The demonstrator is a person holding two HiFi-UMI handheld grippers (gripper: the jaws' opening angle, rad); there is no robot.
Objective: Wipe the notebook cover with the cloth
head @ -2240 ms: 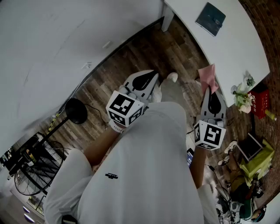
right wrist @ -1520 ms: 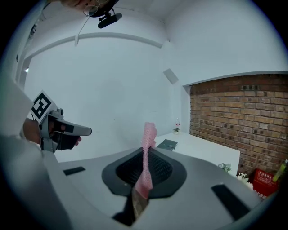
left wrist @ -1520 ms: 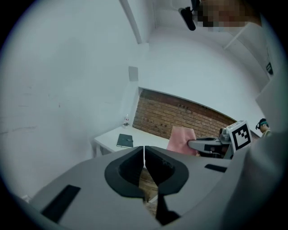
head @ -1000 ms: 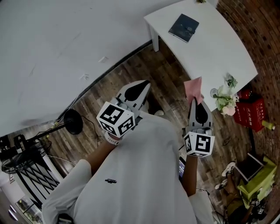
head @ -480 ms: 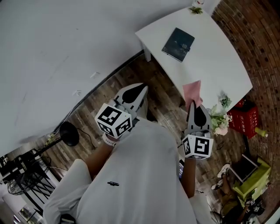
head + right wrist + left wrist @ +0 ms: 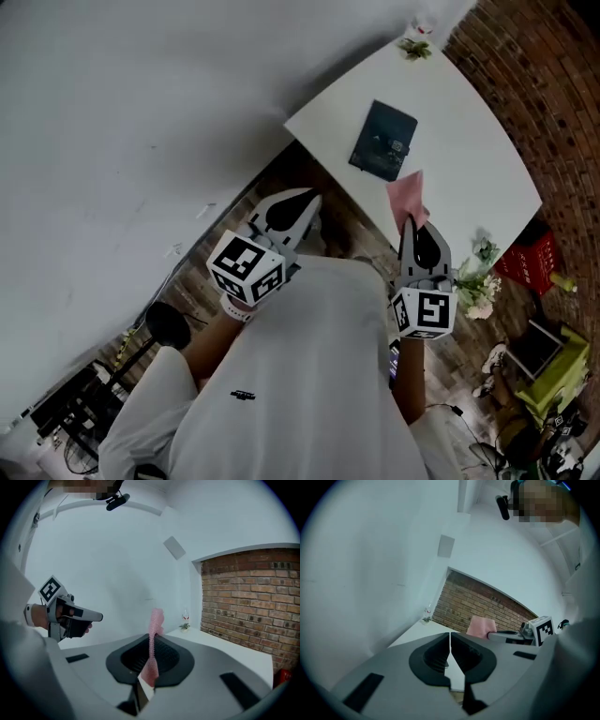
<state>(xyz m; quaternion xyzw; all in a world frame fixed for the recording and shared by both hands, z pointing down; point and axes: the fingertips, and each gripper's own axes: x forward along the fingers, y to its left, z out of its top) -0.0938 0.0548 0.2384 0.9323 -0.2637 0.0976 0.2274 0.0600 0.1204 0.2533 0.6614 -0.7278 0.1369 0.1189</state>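
Right gripper [image 6: 410,225] clamped on pink cloth [image 6: 409,197]. Cloth sticks up past jaws, free end forward, probably so it can be laid flat as wiping pad. Notebook [image 6: 383,141] lies closed on white table [image 6: 469,122], dark cover up, just beyond cloth in head view, untouched. Left gripper [image 6: 302,199] has jaws together, nothing between, held short of table corner (likely spare, could pin notebook against sliding). Wiping not yet begun. Next move calls for lowering cloth onto cover.

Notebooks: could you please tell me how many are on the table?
1: a dark notebook lies flat on the white table, just beyond the pink cloth in the right claw.
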